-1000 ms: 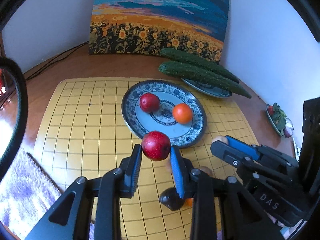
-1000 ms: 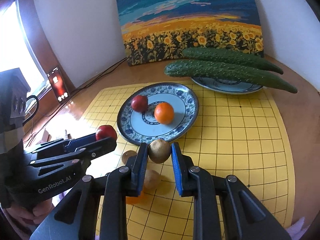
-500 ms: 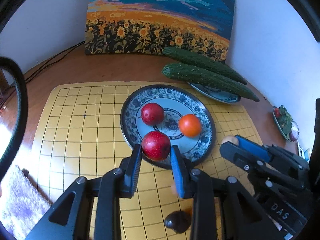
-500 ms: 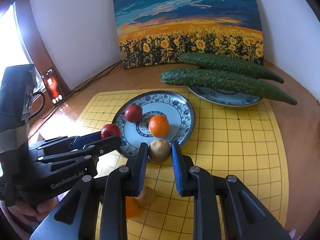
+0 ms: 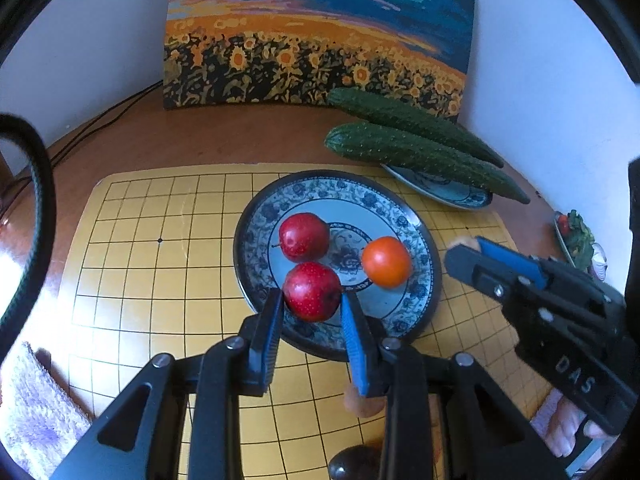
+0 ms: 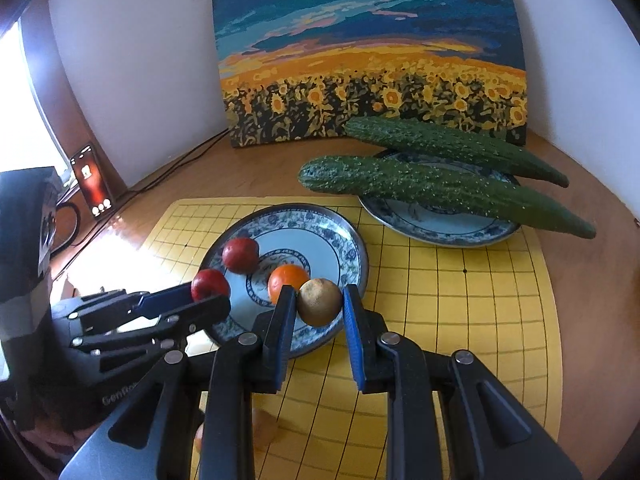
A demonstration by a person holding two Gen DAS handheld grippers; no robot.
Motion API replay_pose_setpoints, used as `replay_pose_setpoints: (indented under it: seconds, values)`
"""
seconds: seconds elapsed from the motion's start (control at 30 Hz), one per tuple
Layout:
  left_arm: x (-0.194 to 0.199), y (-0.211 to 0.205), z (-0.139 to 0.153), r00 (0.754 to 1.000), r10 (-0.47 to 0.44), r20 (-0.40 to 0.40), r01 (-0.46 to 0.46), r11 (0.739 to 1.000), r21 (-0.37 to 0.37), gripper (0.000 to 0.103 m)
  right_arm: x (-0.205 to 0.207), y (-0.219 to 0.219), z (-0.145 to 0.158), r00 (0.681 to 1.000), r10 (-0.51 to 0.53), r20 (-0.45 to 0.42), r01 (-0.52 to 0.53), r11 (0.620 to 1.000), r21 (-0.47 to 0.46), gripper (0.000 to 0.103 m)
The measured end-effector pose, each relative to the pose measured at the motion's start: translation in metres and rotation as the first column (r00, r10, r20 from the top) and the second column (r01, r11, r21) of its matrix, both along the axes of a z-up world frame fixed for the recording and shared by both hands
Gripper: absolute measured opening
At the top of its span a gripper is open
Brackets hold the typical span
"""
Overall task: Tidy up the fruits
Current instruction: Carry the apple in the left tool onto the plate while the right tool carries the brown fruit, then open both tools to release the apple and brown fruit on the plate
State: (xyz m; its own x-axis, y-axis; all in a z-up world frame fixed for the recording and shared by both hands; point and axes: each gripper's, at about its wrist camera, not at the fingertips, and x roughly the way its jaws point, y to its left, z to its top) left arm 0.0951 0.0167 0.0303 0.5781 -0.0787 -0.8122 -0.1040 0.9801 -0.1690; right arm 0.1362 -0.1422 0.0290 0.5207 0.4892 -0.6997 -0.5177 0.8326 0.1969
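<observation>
My left gripper (image 5: 312,308) is shut on a red apple (image 5: 312,291) and holds it over the near part of the blue-patterned plate (image 5: 416,220). A second red apple (image 5: 304,237) and an orange (image 5: 386,261) lie on that plate. My right gripper (image 6: 319,312) is shut on a brownish kiwi-like fruit (image 6: 320,301) above the plate's near right rim (image 6: 352,240). The right gripper also shows in the left wrist view (image 5: 466,254), and the left gripper shows in the right wrist view (image 6: 208,300). More fruit lies on the yellow grid mat (image 5: 160,280) under the grippers: a dark one (image 5: 354,464) and a pale one (image 5: 360,404).
Two long cucumbers (image 6: 440,188) rest on a second plate (image 6: 440,224) at the back right. A sunflower painting (image 5: 312,36) leans on the wall. A phone (image 6: 91,180) and cables lie at the left. A small dish (image 5: 576,236) sits at the far right, a purple cloth (image 5: 36,412) at the near left.
Both grippers have moved forward with their fruits, from over the mat to over the patterned plate. The fruits left on the mat now lie behind the fingertips.
</observation>
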Motion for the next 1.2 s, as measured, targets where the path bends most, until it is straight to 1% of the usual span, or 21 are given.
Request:
replay_pose_setpoints:
  seconds: [0.17,0.3,0.4,0.5,0.67,0.8,1.07,1.2]
  values:
    - [0.005,0.0,-0.003,1.0,0.007,-0.001,-0.007,1.0,-0.006,0.031,0.013,0.01,-0.004,1.0,0.01,0.007,-0.01,1.0,-0.013,0.025]
    - [0.007,0.002,-0.006,1.0,0.012,0.004,-0.012,1.0,-0.007,0.031,0.021,0.016,-0.008,1.0,0.012,0.005,-0.012,1.0,-0.006,0.025]
    - [0.009,0.001,-0.007,1.0,0.014,0.01,-0.014,1.0,0.01,0.031,0.025,0.018,-0.011,1.0,0.011,0.005,-0.011,1.0,-0.006,0.025]
    - [0.012,0.001,-0.009,1.0,0.011,0.015,-0.012,1.0,0.025,0.031,0.028,0.02,-0.013,1.0,0.008,0.005,-0.008,1.0,-0.015,0.025]
    - [0.015,0.001,-0.011,0.999,0.016,0.03,-0.017,1.0,0.025,0.031,0.03,0.021,-0.012,1.0,0.006,0.02,-0.006,1.0,-0.019,0.025]
    - [0.015,-0.001,-0.012,0.999,0.01,0.045,-0.011,0.999,0.041,0.031,0.032,0.02,-0.015,1.0,-0.007,0.021,0.007,1.0,-0.009,0.025]
    - [0.016,-0.001,-0.012,0.999,0.011,0.046,-0.013,0.999,0.038,0.031,0.038,0.019,-0.021,0.999,-0.033,0.02,0.033,0.999,-0.017,0.025]
    - [0.016,-0.002,-0.012,0.999,0.003,0.046,-0.006,0.999,0.05,0.031,0.038,0.019,-0.021,0.999,-0.04,0.021,0.041,0.999,-0.023,0.025]
